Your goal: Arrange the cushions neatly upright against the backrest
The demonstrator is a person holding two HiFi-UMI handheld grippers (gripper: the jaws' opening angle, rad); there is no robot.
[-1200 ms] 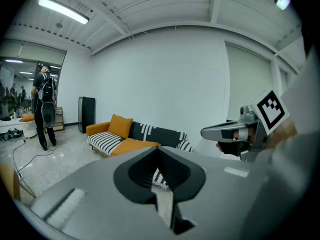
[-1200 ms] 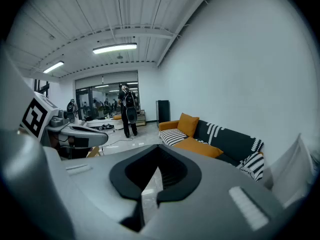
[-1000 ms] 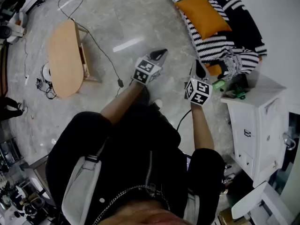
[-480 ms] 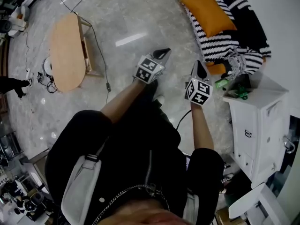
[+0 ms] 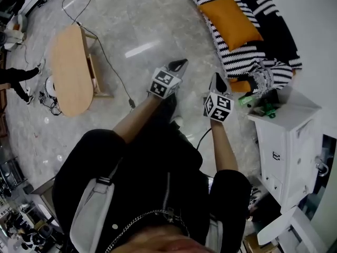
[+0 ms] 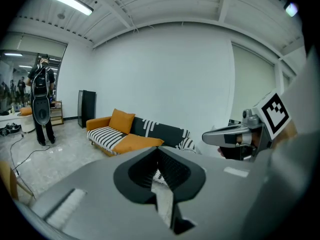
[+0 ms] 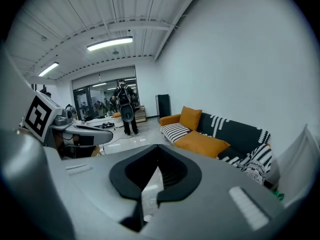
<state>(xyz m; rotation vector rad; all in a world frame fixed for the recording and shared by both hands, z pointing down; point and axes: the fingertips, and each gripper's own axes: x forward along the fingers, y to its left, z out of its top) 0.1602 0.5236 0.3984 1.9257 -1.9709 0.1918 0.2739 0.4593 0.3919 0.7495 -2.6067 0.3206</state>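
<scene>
The left tongs [image 5: 180,64] and right tongs [image 5: 217,79] were both closed and empty at mid-frame. They were well apart from the sofa [image 5: 275,31] at upper right, where an orange cushion [image 5: 231,21] lay flat. This seemed to be the approach; next would be reaching that cushion and opening the tongs.

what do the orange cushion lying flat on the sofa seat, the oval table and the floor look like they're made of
Orange cushion: looks like soft woven fabric, matte and plump with no shine.
Oval table: probably light wood or wood veneer; pale tan, smooth, matte top.
Floor: seems to be polished stone or marble-look tile; grey and veined, glossy enough to reflect a bright streak.
</scene>
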